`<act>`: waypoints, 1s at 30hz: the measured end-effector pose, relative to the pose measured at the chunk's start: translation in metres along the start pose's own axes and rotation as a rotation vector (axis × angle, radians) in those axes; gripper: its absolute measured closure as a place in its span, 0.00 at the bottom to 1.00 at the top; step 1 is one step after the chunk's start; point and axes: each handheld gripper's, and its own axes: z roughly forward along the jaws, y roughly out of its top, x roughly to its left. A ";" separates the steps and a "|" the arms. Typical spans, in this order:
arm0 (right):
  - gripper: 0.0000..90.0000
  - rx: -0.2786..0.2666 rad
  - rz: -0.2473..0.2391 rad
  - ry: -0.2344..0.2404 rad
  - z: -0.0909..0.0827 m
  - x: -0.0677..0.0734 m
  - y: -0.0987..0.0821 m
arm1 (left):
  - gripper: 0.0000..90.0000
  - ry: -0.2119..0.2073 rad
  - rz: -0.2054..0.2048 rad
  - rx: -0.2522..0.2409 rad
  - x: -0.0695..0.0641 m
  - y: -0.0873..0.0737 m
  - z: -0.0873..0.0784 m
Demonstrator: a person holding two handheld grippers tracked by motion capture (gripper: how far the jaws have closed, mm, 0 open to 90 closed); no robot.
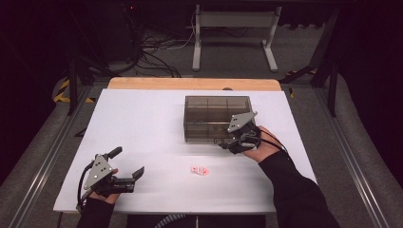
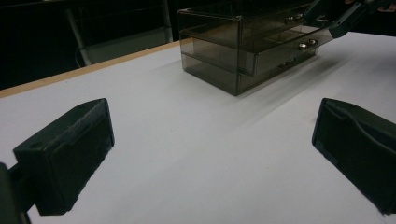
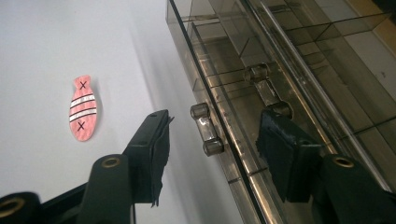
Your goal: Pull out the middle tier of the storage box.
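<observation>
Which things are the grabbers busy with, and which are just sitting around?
Seems in use:
drawer box
drawer handle, between the right gripper's open jaws
pink clip, perhaps meant for the drawer

Just around:
left gripper, open, idle
cables and white stand behind the table

Glossy smoky clear-plastic drawer box [image 1: 216, 118], matt white tabletop [image 1: 142, 128]

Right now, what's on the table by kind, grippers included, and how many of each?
Grippers: 2, left and right
Drawer box: 1
Pink hair clip: 1
Total: 4
</observation>
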 end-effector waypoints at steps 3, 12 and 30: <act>0.50 0.004 -0.005 0.009 0.002 0.000 0.001 | 0.00 0.000 0.000 -0.001 0.000 0.000 0.000; 0.50 0.037 -0.026 0.015 0.009 0.002 0.004 | 0.00 0.001 0.001 -0.001 0.000 0.000 0.000; 0.51 0.081 -0.025 0.044 0.020 0.005 0.004 | 0.00 -0.001 0.000 0.000 0.000 0.000 -0.001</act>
